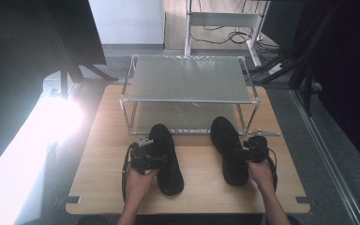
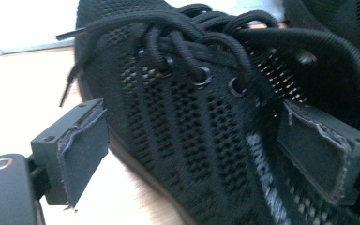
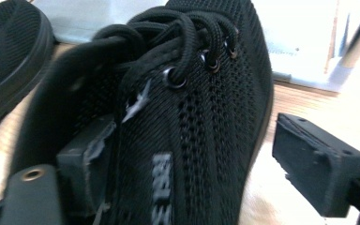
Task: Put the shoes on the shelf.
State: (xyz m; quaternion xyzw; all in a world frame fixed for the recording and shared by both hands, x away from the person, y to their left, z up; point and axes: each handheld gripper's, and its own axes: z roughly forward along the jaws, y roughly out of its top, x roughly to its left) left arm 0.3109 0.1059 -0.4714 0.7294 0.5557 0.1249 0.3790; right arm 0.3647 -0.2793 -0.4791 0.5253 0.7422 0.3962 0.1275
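While both jaw pairs straddle shoes on the wooden table point(image 1: 103, 154):
Left gripper point(image 1: 146, 157): spread wide around the left black mesh shoe point(image 1: 168, 157), gripping nothing.
Right gripper point(image 1: 251, 151): wide around the right black mesh shoe point(image 1: 228, 147), not clamped.
Behind: metal rack point(image 1: 187, 77).

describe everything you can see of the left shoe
The left shoe is a black knit-mesh sneaker with black laces through metal eyelets, a dark sole and white lettering on its side. It lies flat on the wooden table, toe toward the metal rack. The left gripper straddles its side wall, open, one pad inside the collar, one outside.
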